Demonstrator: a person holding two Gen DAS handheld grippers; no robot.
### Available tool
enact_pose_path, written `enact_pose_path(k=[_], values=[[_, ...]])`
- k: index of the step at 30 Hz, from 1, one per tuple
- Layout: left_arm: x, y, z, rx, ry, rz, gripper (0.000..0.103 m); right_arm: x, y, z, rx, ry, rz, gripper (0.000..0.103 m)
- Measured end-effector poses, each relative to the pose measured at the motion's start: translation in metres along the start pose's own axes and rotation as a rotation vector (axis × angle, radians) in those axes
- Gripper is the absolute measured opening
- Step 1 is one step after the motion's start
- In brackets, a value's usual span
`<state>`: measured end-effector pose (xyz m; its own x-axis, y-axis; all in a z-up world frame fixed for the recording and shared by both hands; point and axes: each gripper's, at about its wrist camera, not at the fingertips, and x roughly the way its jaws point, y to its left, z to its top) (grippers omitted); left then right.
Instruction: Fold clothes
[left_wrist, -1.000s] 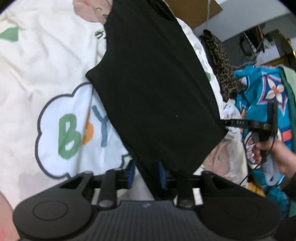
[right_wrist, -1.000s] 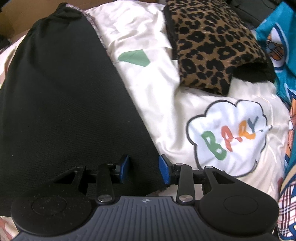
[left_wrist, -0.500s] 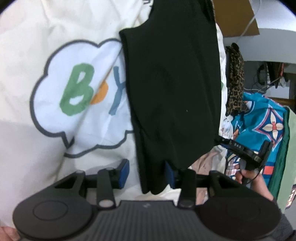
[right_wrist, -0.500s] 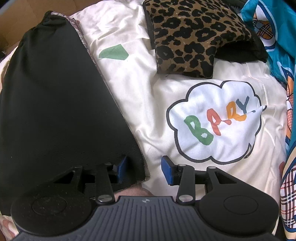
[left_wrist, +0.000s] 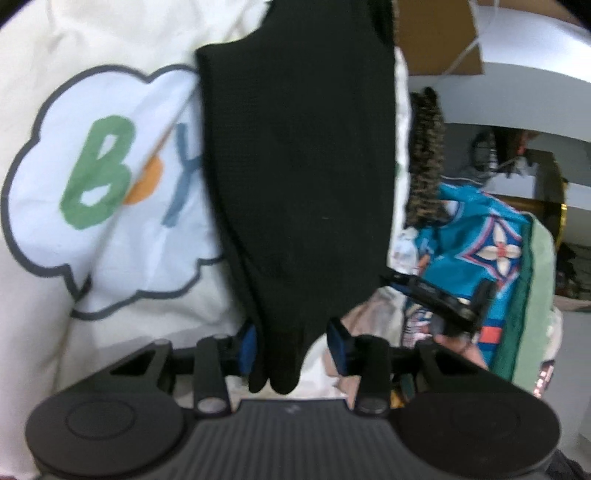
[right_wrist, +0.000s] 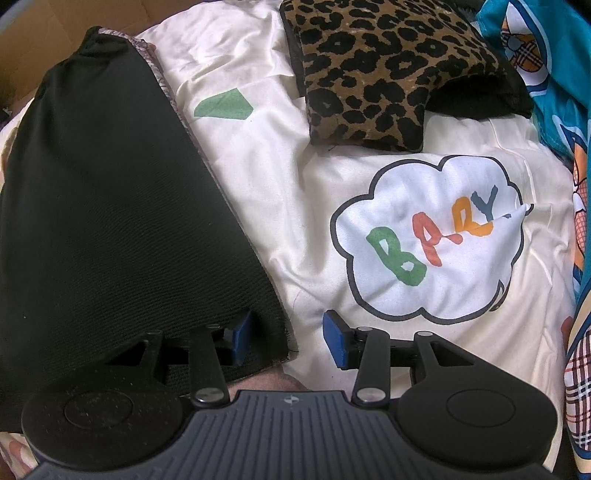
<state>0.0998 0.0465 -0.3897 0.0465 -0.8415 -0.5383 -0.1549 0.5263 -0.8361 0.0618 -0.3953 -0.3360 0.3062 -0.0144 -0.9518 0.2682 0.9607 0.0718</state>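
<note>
A black garment (left_wrist: 303, 166) lies folded lengthwise on a cream bedsheet (left_wrist: 110, 44) printed with a cloud and coloured letters. Its narrow near end hangs between the jaws of my left gripper (left_wrist: 292, 345). The left pad brushes the cloth and the right pad stands clear of it. In the right wrist view the black garment (right_wrist: 110, 206) fills the left side. Its near corner drapes over the left finger of my right gripper (right_wrist: 286, 338), and the right pad sits apart over bare sheet (right_wrist: 303, 184). The right gripper (left_wrist: 397, 280) also shows side-on in the left wrist view, with a hand behind it.
A folded leopard-print garment (right_wrist: 376, 70) lies on the sheet beyond the cloud print (right_wrist: 432, 240). Teal patterned cloth (right_wrist: 554, 74) is heaped along the right side of the bed. Brown cardboard (left_wrist: 436, 37) stands past the far end of the black garment.
Both pairs of jaws have widened. The left view has rolled, so the garment now runs straight away. The right gripper slid right, leaving the cloth corner at its left finger.
</note>
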Motion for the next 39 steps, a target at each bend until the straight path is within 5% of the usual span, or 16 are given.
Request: enact_pose_path(k=[7, 12, 15, 17, 28, 39], values=[[0.015, 0.007, -0.001, -0.002, 0.012, 0.044, 0.042, -0.015, 0.021, 0.006, 0.021, 0.001, 0.003, 0.049], [0.018, 0.017, -0.003, 0.015, -0.020, -0.002, 0.039, -0.012, 0.016, 0.006, 0.036, -0.003, 0.025, 0.050], [0.018, 0.022, -0.005, 0.004, -0.027, -0.008, 0.027, -0.002, 0.003, 0.010, 0.055, -0.003, 0.048, 0.050], [0.018, 0.024, -0.006, 0.006, -0.027, -0.001, 0.009, -0.002, -0.002, 0.011, 0.077, -0.001, 0.070, 0.050], [0.009, 0.020, -0.010, -0.009, -0.038, 0.041, 0.007, -0.005, -0.045, 0.049, 0.210, -0.005, 0.280, 0.057], [0.001, 0.010, -0.009, 0.018, -0.042, 0.100, 0.004, 0.004, -0.054, 0.047, 0.220, 0.044, 0.435, 0.056]])
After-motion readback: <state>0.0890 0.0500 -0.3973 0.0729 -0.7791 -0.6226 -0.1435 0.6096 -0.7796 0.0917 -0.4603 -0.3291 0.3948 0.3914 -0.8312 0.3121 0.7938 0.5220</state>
